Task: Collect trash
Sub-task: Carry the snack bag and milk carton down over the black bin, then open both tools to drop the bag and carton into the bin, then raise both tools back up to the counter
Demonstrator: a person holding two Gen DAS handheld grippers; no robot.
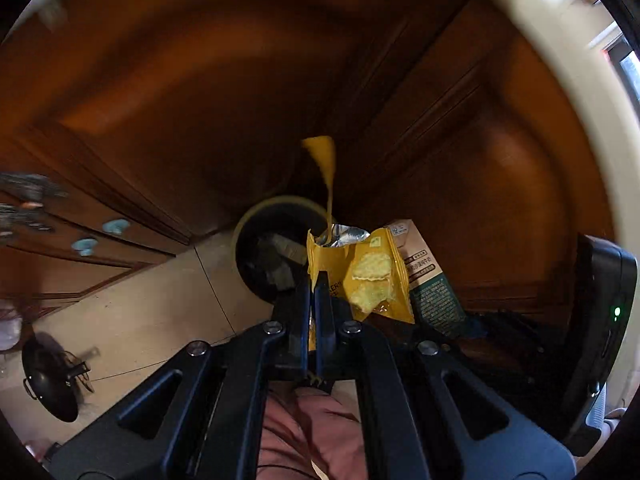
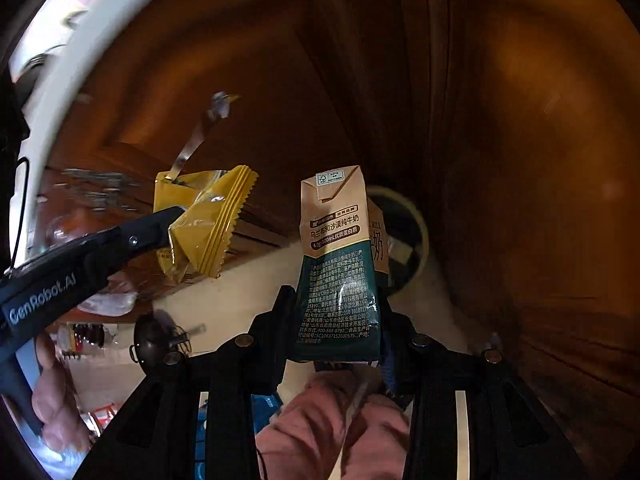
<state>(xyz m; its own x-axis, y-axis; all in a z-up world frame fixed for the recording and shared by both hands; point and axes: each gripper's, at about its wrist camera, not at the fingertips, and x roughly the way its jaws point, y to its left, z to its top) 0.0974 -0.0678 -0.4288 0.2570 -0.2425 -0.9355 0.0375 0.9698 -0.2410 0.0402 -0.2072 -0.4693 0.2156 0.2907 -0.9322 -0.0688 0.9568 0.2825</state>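
My left gripper (image 1: 313, 280) is shut on a yellow cracker wrapper (image 1: 368, 276), torn open at the top with a strip hanging loose. It also shows in the right wrist view (image 2: 204, 220), held by the left gripper (image 2: 176, 216). My right gripper (image 2: 336, 312) is shut on a brown and green milk carton (image 2: 338, 264), held upright. The carton shows in the left wrist view (image 1: 424, 272) just right of the wrapper. A round dark trash bin (image 1: 272, 248) stands on the floor below and ahead; in the right wrist view the bin (image 2: 404, 232) is behind the carton.
Brown wooden cabinet doors (image 1: 280, 80) fill the background. A pale tiled floor (image 1: 160, 312) lies below. A black wok (image 1: 48, 376) sits on the floor at the left. A white counter edge (image 1: 552, 60) curves along the upper right.
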